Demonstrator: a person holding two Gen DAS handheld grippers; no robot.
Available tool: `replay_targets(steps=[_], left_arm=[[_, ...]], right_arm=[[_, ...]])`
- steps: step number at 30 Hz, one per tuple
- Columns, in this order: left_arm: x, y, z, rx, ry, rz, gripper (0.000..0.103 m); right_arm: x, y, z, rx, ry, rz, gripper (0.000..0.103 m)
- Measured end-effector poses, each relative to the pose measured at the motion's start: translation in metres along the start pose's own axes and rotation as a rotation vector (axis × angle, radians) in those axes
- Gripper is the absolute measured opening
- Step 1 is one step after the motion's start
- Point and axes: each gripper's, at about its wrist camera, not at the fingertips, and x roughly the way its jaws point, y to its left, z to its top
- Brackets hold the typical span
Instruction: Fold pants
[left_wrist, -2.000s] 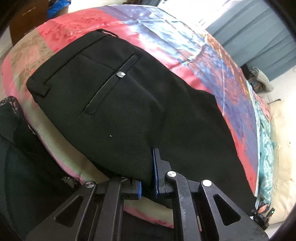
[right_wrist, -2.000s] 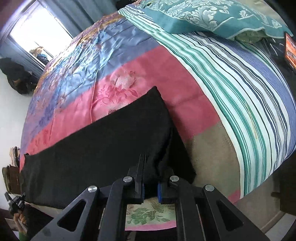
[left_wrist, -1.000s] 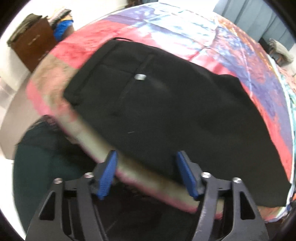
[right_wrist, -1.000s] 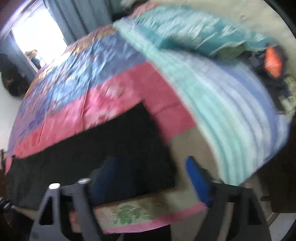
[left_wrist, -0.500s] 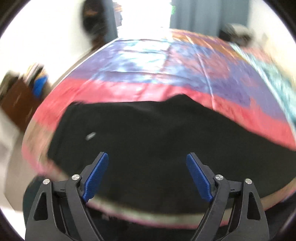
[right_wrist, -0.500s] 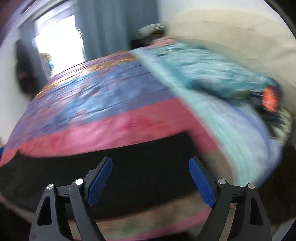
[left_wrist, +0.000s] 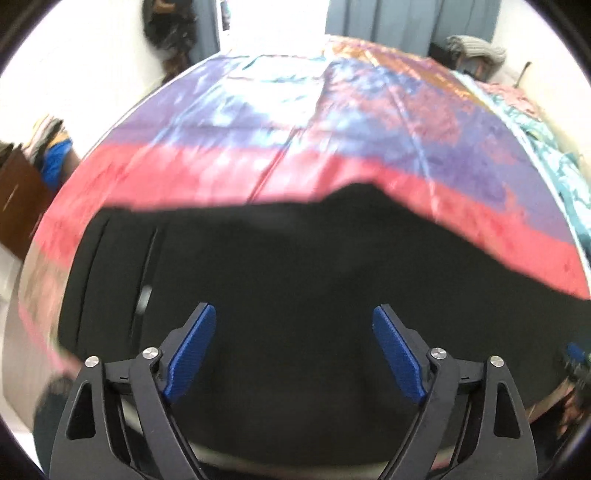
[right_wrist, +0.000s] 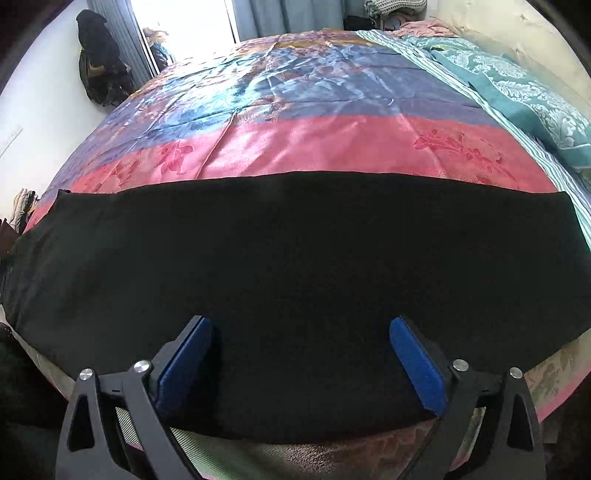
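Black pants (left_wrist: 295, 266) lie flat, folded lengthwise, along the near edge of the bed. In the left wrist view the waist end with a back pocket and its button (left_wrist: 144, 295) is at the left. My left gripper (left_wrist: 293, 310) hovers open over the seat area, nothing between its blue pads (left_wrist: 192, 347). In the right wrist view the pants (right_wrist: 295, 251) stretch across the whole width, the hem end (right_wrist: 565, 221) at the right. Above the leg part my right gripper (right_wrist: 299, 320) has its jaws opening wide, its pads (right_wrist: 417, 365) gripping nothing.
The satin bedspread (right_wrist: 295, 144) has pink, blue and purple bands. A teal pillow (right_wrist: 517, 85) and a striped sheet lie at the right. A wooden cabinet (left_wrist: 18, 199) stands left of the bed. Dark clothes (right_wrist: 99, 62) hang on the wall by the curtains.
Both grippers have let go of the pants' near edge and opened. Each swung inward and rolled, and now faces straight across the bed over the middle of the pants.
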Motion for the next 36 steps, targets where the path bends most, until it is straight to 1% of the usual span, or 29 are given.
replay_targets(steps=[1, 2, 3, 5, 6, 7, 8, 10, 11, 12, 14, 16, 18, 20, 21, 22, 23, 24, 25, 26, 27, 29, 30, 32, 34, 35, 36], left_arm=[[0.009, -0.002, 0.010, 0.004, 0.005, -0.002, 0.091], [0.027, -0.006, 0.025, 0.004, 0.023, 0.013, 0.091], [0.044, -0.002, 0.033, -0.004, 0.045, 0.053, 0.091], [0.079, 0.017, 0.042, -0.067, 0.089, 0.171, 0.090], [0.087, 0.028, 0.043, -0.123, 0.083, 0.164, 0.091], [0.087, 0.034, 0.044, -0.167, 0.059, 0.139, 0.092], [0.085, 0.034, 0.047, -0.192, 0.040, 0.143, 0.092], [0.082, 0.022, 0.050, -0.166, 0.047, 0.174, 0.091], [0.076, 0.015, 0.049, -0.142, 0.041, 0.173, 0.090], [0.070, 0.010, 0.047, -0.128, 0.028, 0.153, 0.089], [0.050, -0.005, 0.044, -0.076, -0.013, 0.098, 0.089], [0.042, -0.029, 0.041, 0.002, -0.032, 0.040, 0.091], [0.045, -0.044, 0.040, 0.064, -0.008, -0.001, 0.091], [0.061, -0.062, 0.045, 0.114, 0.040, -0.022, 0.091], [0.077, -0.066, 0.049, 0.115, 0.071, -0.012, 0.091], [0.085, -0.067, 0.050, 0.103, 0.083, -0.003, 0.092], [0.093, -0.064, 0.052, 0.066, 0.092, 0.004, 0.094], [0.097, -0.060, 0.055, 0.019, 0.086, -0.001, 0.097], [0.098, -0.056, 0.057, -0.025, 0.068, -0.009, 0.098], [0.099, -0.053, 0.056, -0.044, 0.062, -0.012, 0.098], [0.099, -0.054, 0.055, -0.047, 0.060, -0.011, 0.099], [0.099, -0.059, 0.053, -0.007, 0.048, 0.013, 0.099], [0.099, -0.061, 0.052, 0.010, 0.044, 0.021, 0.100], [0.099, -0.060, 0.048, 0.025, 0.032, 0.026, 0.100], [0.098, -0.059, 0.046, 0.016, 0.024, 0.022, 0.101], [0.101, -0.057, 0.047, 0.016, 0.021, 0.024, 0.101], [0.101, -0.058, 0.047, 0.018, 0.016, 0.028, 0.101]], right_arm=[[0.000, 0.000, -0.001, -0.001, -0.005, -0.001, 0.099], [-0.003, 0.001, -0.004, -0.004, -0.010, -0.003, 0.100], [-0.002, 0.001, -0.003, -0.005, -0.011, -0.004, 0.101], [-0.002, 0.001, -0.005, -0.007, -0.020, -0.005, 0.102], [0.000, 0.005, -0.002, -0.008, -0.022, -0.005, 0.103], [0.001, 0.005, -0.002, -0.010, -0.025, -0.005, 0.103], [0.001, 0.007, -0.002, -0.013, -0.027, -0.008, 0.103], [0.001, 0.009, -0.003, -0.013, -0.033, -0.009, 0.103], [0.001, 0.008, -0.002, -0.013, -0.036, -0.007, 0.103], [0.002, 0.008, -0.002, -0.013, -0.038, -0.007, 0.103], [0.003, 0.008, -0.002, -0.015, -0.041, -0.006, 0.103], [0.002, 0.009, -0.003, -0.015, -0.047, -0.007, 0.103], [0.002, 0.009, -0.004, -0.018, -0.054, -0.007, 0.103], [0.002, 0.009, -0.004, -0.019, -0.058, -0.007, 0.103], [0.002, 0.009, -0.004, -0.020, -0.059, -0.007, 0.103], [0.001, 0.009, -0.004, -0.020, -0.059, -0.007, 0.103], [0.000, 0.009, -0.004, -0.020, -0.056, -0.006, 0.103], [-0.001, 0.009, -0.004, -0.020, -0.050, -0.004, 0.103], [-0.004, 0.007, 0.000, -0.014, -0.035, 0.010, 0.103], [-0.008, 0.003, 0.003, 0.004, -0.041, 0.018, 0.103], [-0.014, -0.005, 0.006, 0.036, -0.069, 0.029, 0.103], [-0.019, -0.029, 0.013, 0.105, -0.102, 0.077, 0.103], [-0.016, -0.046, 0.020, 0.140, -0.088, 0.089, 0.103], [-0.006, -0.082, 0.036, 0.193, -0.054, 0.075, 0.103], [0.001, -0.116, 0.050, 0.210, -0.048, 0.055, 0.103], [0.004, -0.137, 0.058, 0.212, -0.048, 0.021, 0.103], [0.005, -0.151, 0.062, 0.212, -0.049, -0.004, 0.103]])
